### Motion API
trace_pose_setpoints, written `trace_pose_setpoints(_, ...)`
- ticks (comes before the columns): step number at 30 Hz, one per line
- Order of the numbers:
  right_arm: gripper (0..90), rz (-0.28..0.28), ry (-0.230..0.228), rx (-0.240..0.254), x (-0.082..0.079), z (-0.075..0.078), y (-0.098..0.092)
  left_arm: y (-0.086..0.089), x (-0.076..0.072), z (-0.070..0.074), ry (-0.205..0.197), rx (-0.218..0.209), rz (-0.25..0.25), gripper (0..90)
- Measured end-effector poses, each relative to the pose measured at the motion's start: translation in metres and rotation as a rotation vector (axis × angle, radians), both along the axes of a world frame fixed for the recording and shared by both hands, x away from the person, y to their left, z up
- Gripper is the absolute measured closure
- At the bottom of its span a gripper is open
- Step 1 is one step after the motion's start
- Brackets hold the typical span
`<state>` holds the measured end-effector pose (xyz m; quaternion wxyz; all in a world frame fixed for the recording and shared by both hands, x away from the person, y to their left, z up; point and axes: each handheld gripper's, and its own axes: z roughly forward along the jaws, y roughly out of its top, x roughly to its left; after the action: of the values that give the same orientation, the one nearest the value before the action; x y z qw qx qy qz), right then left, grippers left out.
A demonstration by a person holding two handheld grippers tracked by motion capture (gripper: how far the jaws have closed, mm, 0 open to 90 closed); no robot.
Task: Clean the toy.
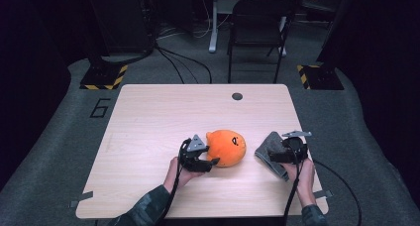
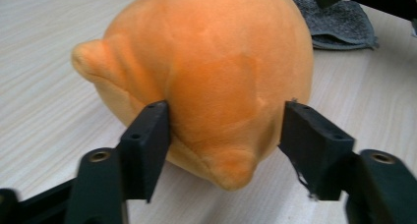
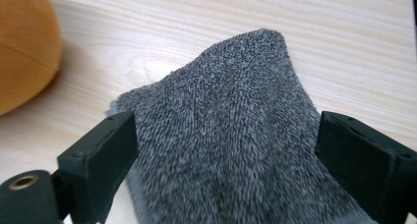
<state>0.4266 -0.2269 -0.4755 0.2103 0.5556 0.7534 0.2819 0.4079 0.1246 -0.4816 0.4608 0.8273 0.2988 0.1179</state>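
High view: a light wood worktop (image 1: 148, 117) carries two items, an orange plush toy (image 1: 226, 147) near centre and a grey cloth (image 1: 271, 151) to its right, well apart from each other. A person's forearms enter from the bottom edge, one gripper per hand.

Left gripper (image 1: 214, 161): sits just beside the toy's near-left side, approx. level w/ the worktop. Left gripper view: the toy (image 2: 211, 71) lies on its side on the wood, two small ear-like bumps showing, one at upper left, one at the bottom between the jaws. The jaws stand about half open and straddle the toy's lower bulge; the left pad touches or nearly touches the plush, the right pad sits at its edge w/ a thin gap. No clear squeeze is seen, so the toy is between the jaws but not clamped. The cloth (image 2: 339, 20) shows at upper right, w/ part of the other gripper above it.

Right gripper (image 1: 270, 158): over the cloth, hand behind it. Right gripper view: the cloth (image 3: 231, 135), a fuzzy knit, rises in a peaked fold between the jaws. The jaws stand wide; both pads flank the fabric w/o pinching it. The toy's orange edge (image 3: 24, 52) shows at far left, on the worktop (image 3: 344, 42).
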Motion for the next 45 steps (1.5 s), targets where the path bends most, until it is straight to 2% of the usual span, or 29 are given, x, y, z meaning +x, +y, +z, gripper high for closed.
trace_pose_setpoints(1, 7.6, -0.002, 0.009, -0.005, 0.004, -0.003, 0.001, 0.001, 0.000, 0.000, -0.007, -0.001, 0.006, 44.1)
trace_pose_setpoints(5, 8.4, -0.010, 0.043, -0.024, 0.013, -0.014, 0.003, 0.002, -0.001, -0.001, -0.003, 0.015, 0.012, 53.0)
trace_pose_setpoints(8, 14.1, 0.002, 0.085, -0.045, 0.017, -0.024, 0.005, 0.001, -0.003, -0.001, -0.011, 0.021, 0.013, 59.3)
trace_pose_setpoints(11, 17.2, -0.003, 0.107, -0.035, 0.018, -0.030, 0.005, 0.001, -0.004, -0.002, -0.010, 0.022, 0.010, 63.7)
trace_pose_setpoints(12, 21.9, -0.003, 0.114, -0.026, 0.018, -0.029, 0.005, 0.001, -0.004, -0.002, -0.011, 0.022, 0.009, 65.7)
trace_pose_setpoints(15, 37.7, 0.019, 0.092, -0.018, 0.014, -0.029, 0.004, 0.001, -0.004, -0.003, -0.018, 0.020, 0.013, 69.5)
trace_pose_setpoints(16, 42.4, 0.010, 0.101, -0.009, 0.013, -0.027, 0.004, 0.001, -0.005, -0.003, -0.017, 0.016, 0.012, 70.3)
trace_pose_setpoints(17, 48.5, 0.027, 0.089, -0.017, 0.013, -0.027, 0.003, 0.001, -0.005, -0.003, -0.020, 0.020, 0.009, 71.0)
trace_pose_setpoints(20, 63.3, 0.032, 0.080, 0.001, 0.010, -0.027, 0.001, 0.002, -0.004, -0.003, -0.019, 0.016, 0.002, 71.9)
trace_pose_setpoints(23, 71.4, 0.036, 0.072, 0.013, 0.009, -0.027, -0.001, 0.002, -0.004, -0.004, -0.020, 0.004, 0.009, 72.5)
trace_pose_setpoints(27, 76.1, 0.031, 0.058, 0.013, 0.008, -0.025, 0.000, 0.002, -0.004, -0.004, -0.016, -0.001, 0.006, 73.5)
trace_pose_setpoints(28, 76.6, 0.031, 0.052, 0.006, 0.007, -0.024, 0.001, 0.002, -0.004, -0.004, -0.019, 0.000, 0.004, 73.6)
trace_pose_setpoints(32, 76.9, 0.033, 0.012, 0.052, 0.003, -0.006, 0.000, 0.002, -0.003, -0.004, -0.020, -0.002, 0.003, 74.0)
trace_pose_setpoints(38, 76.8, 0.095, -0.089, 0.089, -0.010, 0.032, 0.011, 0.002, -0.004, -0.004, -0.027, 0.003, 0.004, 74.2)
trace_pose_setpoints(42, 76.7, 0.150, -0.134, 0.111, -0.017, 0.055, 0.033, 0.001, -0.004, -0.004, -0.022, 0.000, 0.008, 74.6)
trace_pose_setpoints(45, 76.7, 0.223, -0.151, 0.104, -0.020, 0.066, 0.061, 0.002, -0.003, -0.004, -0.027, 0.002, 0.004, 74.6)
